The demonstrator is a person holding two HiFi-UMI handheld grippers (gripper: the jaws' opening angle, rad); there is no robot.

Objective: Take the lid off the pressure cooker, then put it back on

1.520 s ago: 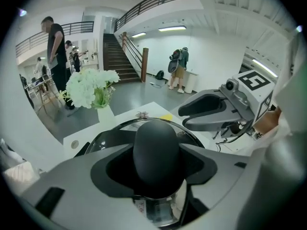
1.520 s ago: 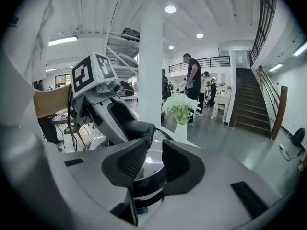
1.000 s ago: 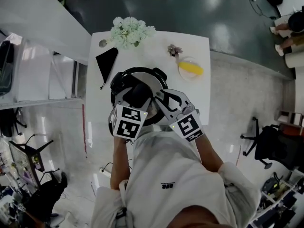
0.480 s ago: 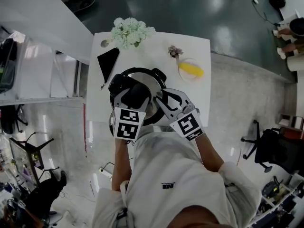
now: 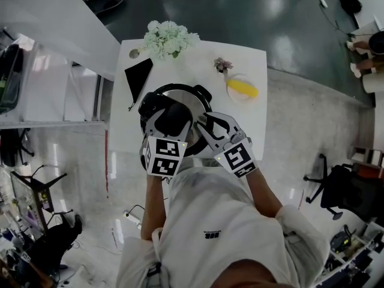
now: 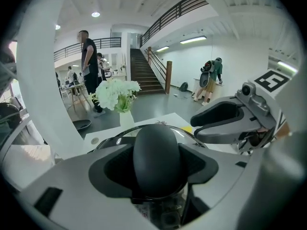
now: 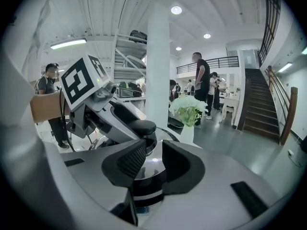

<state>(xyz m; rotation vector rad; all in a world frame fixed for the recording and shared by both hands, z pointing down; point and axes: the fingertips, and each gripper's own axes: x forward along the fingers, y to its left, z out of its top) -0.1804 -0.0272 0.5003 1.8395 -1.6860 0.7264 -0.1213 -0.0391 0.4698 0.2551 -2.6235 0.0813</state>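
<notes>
The steel pressure cooker (image 5: 187, 98) stands mid-table with its lid on. My left gripper (image 5: 172, 117) reaches down over the lid, and the lid's black knob (image 6: 156, 157) sits between its two pads. Its jaws have just been opening and the pads now look just off the knob. My right gripper (image 5: 204, 125) rests at the cooker's near right rim. In the right gripper view its jaws (image 7: 151, 159) stand a narrow gap apart over the shiny lid. A black and silver part sits low in that gap, and I cannot make out any contact.
On the white table (image 5: 252, 125) behind the cooker are a vase of white flowers (image 5: 168, 39), a black pouch (image 5: 137, 77), a small dried flower (image 5: 221, 63) and a plate with a yellow thing (image 5: 241, 87). The table's edges lie close on both sides.
The left gripper has tipped slightly over the knob. Both hands and the cooker stay where they were.
</notes>
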